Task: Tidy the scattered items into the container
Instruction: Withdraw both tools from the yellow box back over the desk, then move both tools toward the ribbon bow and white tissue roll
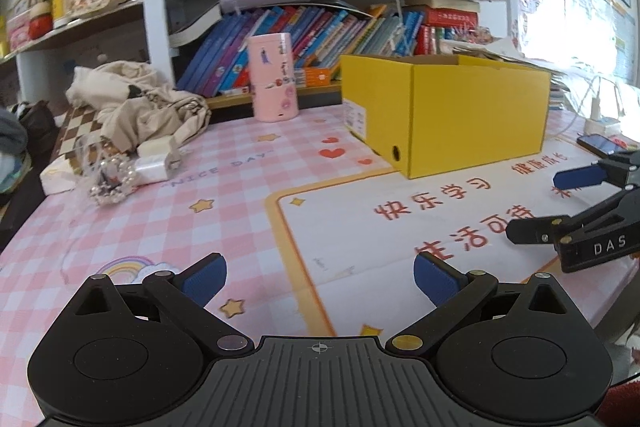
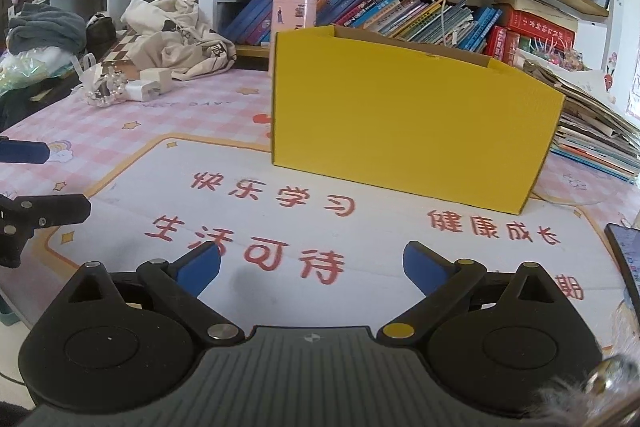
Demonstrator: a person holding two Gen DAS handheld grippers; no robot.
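The yellow box stands open-topped on the desk, toward its back, in front of a shelf of leaning books; what lies inside it cannot be seen. The scattered items sit well apart from it at the desk's far left: a white charger touching a bead string, just in front of a crumpled beige cloth. A pink cylinder stands upright between the cloth and the box. The left tool hovers low and level over the desk mat, aimed toward the box's near corner, its blue-padded fingers spread wide with nothing between them. The right tool hovers beside it, facing the box's long side, likewise released wide and empty, over the mat's red lettering. A dark phone lies at the desk's right edge.
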